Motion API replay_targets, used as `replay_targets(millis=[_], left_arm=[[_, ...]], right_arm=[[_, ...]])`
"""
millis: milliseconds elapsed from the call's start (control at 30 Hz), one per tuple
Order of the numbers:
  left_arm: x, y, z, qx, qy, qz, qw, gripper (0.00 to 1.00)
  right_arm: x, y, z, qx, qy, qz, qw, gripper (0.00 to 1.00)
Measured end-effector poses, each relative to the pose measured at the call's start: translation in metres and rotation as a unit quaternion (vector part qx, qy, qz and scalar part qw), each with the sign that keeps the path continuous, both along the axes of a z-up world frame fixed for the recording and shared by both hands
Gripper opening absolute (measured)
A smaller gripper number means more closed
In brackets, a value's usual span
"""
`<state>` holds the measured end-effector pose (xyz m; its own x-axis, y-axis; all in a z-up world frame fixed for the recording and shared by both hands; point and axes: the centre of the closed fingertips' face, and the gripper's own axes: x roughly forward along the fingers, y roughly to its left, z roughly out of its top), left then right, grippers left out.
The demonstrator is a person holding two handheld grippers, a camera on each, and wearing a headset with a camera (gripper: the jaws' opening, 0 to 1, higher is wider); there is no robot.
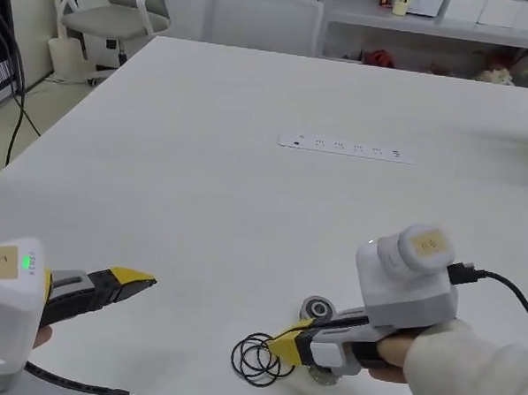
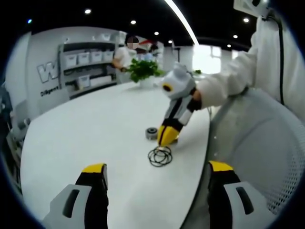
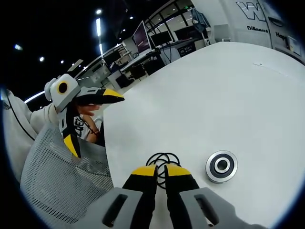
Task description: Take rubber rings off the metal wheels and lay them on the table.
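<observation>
The right gripper [image 3: 161,171] rests low on the white table [image 1: 248,161], its jaws drawn almost together at the edge of a small heap of black rubber rings [image 3: 164,160]; whether they pinch one is hard to tell. A metal wheel [image 3: 221,166] lies just beside it. The left gripper [image 2: 157,167] hovers well apart, jaws wide.

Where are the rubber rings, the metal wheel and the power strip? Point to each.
rubber rings [image 1: 257,356], head view, middle of the loops
metal wheel [image 3: 221,166], right gripper view, its hub
power strip [image 1: 346,148], head view, its middle
</observation>
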<state>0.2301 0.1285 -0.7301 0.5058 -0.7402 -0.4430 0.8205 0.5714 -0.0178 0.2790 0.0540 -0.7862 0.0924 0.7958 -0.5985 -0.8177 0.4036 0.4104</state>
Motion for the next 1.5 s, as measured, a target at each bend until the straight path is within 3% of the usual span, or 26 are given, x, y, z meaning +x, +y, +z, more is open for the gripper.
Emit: replay_targets(millis=[500,633,767,1100,1233,1500], left_arm=[[0.001,-0.004,0.004,-0.003,-0.003,0.003,1.0000,0.88],[0.002,-0.005,0.006,-0.006,-0.003,0.007,1.0000,0.88],[0.003,-0.008,0.008,-0.012,-0.004,0.010,0.9999,0.88],[0.003,-0.008,0.013,-0.014,-0.007,0.013,0.9998,0.89],[0.003,-0.005,0.014,-0.018,-0.007,0.024,0.9995,0.89],[0.003,0.000,0.018,-0.027,-0.006,0.043,0.9987,0.93]], right_arm=[[0.005,-0.014,0.030,0.018,-0.030,-0.004,0.9994,0.12],[0.007,-0.019,0.039,0.019,-0.047,0.002,0.9987,0.19],[0.008,-0.026,0.050,0.009,-0.080,0.020,0.9966,0.24],[0.003,-0.051,0.071,-0.013,-0.145,0.057,0.9876,0.40],[0.001,-0.062,0.075,-0.020,-0.162,0.060,0.9848,0.49],[0.004,-0.087,0.084,-0.010,-0.170,0.030,0.9849,0.63]])
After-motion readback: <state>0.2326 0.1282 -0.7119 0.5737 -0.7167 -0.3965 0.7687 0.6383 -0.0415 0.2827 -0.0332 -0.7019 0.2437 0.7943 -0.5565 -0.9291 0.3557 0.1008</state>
